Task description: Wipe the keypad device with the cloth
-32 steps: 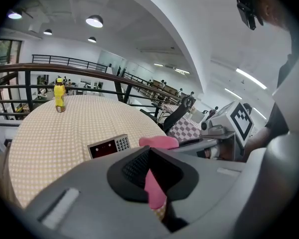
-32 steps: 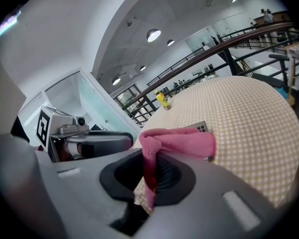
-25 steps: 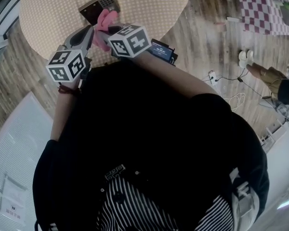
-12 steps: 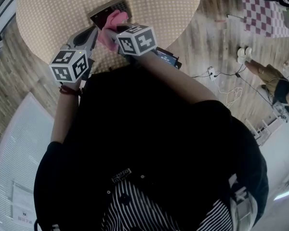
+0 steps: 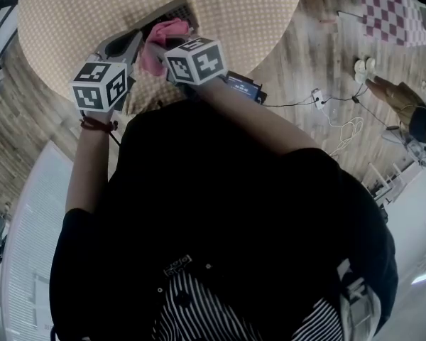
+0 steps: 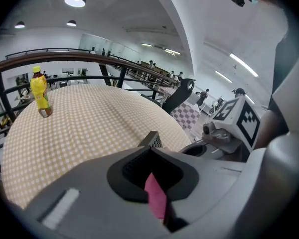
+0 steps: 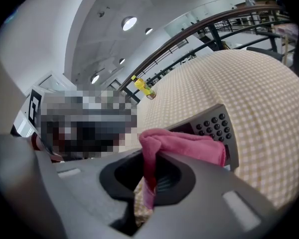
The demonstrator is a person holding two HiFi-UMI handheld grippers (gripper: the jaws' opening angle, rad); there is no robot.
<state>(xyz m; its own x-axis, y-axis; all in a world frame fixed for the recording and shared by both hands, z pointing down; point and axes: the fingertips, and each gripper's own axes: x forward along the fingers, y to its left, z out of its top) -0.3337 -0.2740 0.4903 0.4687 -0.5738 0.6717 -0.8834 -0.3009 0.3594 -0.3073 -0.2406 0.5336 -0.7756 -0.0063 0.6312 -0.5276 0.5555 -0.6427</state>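
A: Grippers?
B: The right gripper (image 7: 149,176) clamps the soft pink cloth (image 7: 184,143), draped on the grey keypad device (image 7: 217,126). The left gripper (image 6: 157,203) is closed on a strip of the cloth.
A: Room?
B: The round checked table (image 5: 92,13) spreads open beyond the device.

Yellow bottle (image 6: 39,91), perhaps juice, stands upright on checkered table (image 6: 89,123).

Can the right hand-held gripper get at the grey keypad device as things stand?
Probably yes: the right hand-held gripper, shut on the pink cloth, sits right at the grey keypad device, and the cloth already drapes over its near edge. Nothing stands between them.
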